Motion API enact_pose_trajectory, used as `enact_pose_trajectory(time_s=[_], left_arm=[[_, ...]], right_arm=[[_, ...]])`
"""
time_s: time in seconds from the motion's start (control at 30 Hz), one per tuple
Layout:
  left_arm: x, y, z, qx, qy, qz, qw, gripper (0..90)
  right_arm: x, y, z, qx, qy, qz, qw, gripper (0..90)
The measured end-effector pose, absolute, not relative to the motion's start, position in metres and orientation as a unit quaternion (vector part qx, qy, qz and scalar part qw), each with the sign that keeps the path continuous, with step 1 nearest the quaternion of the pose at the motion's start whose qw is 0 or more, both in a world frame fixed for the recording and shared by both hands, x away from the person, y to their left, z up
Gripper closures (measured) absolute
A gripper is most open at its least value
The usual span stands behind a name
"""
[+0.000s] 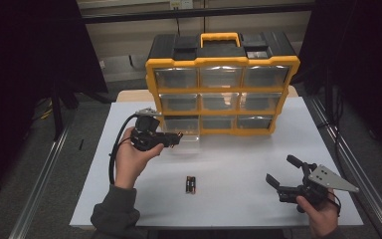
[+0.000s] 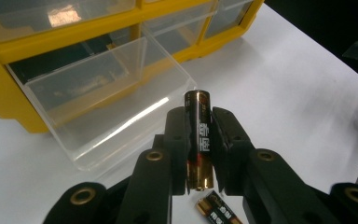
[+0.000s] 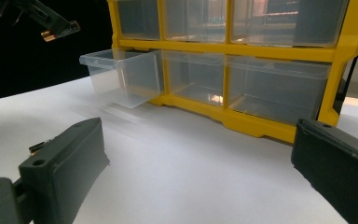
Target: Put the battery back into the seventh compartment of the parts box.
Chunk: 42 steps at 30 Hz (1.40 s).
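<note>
Left gripper (image 2: 200, 154), jaws pinching a battery (image 2: 199, 135) at mid-length, held near the pulled-out bottom-left drawer (image 2: 107, 98) of the yellow organizer (image 1: 222, 89). Right gripper (image 1: 291, 172), jaws spread and empty, rests low at the table's (image 1: 238, 169) right. Two batteries (image 1: 191, 184) lie on the table. Judged step: dropping the battery in; carry it fully over the drawer's rim before releasing.

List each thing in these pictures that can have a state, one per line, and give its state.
Left gripper: shut on a battery, held above the table.
Held battery: clamped between the fingers.
Right gripper: open, holding nothing.
Bottom-left drawer: pulled out, looks empty.
Other drawers: pushed in.
Batteries on table: lying flat, side by side.
</note>
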State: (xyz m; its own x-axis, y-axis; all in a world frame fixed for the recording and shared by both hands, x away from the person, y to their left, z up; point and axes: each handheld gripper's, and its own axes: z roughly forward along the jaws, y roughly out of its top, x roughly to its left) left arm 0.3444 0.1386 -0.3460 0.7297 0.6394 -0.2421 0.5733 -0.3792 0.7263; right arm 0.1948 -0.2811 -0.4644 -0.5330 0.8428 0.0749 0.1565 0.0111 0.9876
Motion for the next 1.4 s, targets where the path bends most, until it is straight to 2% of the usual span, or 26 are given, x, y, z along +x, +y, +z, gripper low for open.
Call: enact_pose_trajectory(time_s=[0.53,1.13,1.4], left_arm=[[0.37,0.123,-0.334,0.828,0.381,0.039,0.41,77.5],[0.402,0.103,-0.356,0.828,0.407,0.048,0.382,77.4],[0.408,0.095,-0.365,0.834,0.393,0.057,0.382,77.3]], right_arm=[[0.194,-0.282,-0.465,0.383,0.649,0.588,0.293,2.6],[0.194,-0.282,-0.465,0.38,0.65,0.591,0.29,2.5],[0.194,-0.282,-0.465,0.379,0.651,0.59,0.29,2.5]])
